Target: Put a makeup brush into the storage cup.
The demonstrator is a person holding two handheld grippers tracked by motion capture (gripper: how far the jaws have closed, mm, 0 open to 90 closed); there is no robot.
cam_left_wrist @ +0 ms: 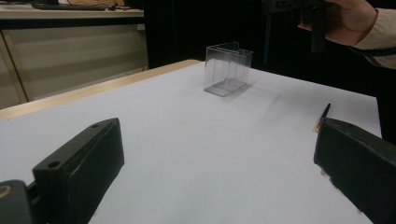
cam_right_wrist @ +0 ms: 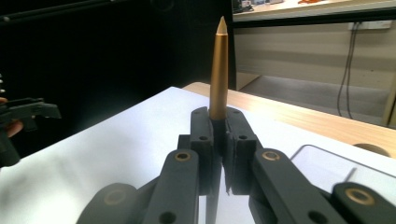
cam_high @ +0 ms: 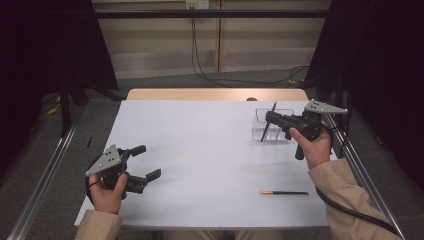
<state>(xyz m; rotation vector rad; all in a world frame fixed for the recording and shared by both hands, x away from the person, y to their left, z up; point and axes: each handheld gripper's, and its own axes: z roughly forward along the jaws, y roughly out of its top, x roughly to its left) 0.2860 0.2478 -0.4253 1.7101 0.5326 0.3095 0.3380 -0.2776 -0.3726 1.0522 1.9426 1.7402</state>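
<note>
Over the far right part of the counter (cam_high: 200, 150), my right gripper (cam_high: 270, 118) has its jaws clamped on a pen (cam_right_wrist: 218, 70) with a gold cap. From the camera riding on that gripper the gold cap stands straight up out of the closed jaws, its pointed tip uppermost. From the high view the pen's dark lower end slants down below the jaws, in front of a clear plastic box (cam_high: 272, 126) that stands on the counter just under my right hand (cam_high: 314, 145); whether the pen touches the box I cannot tell.

My left gripper (cam_high: 146, 161) sits low at the near left of the counter, held in my left hand (cam_high: 106, 192). Its jaws stand wide apart with nothing between them, only bare white counter. Looking along those jaws, the clear box is well ahead, and my right hand hangs above and beyond it.

A second pen (cam_high: 284, 192), dark with a gold end, lies flat on the counter near the front edge on the right side, well apart from the box and from both grippers.
</note>
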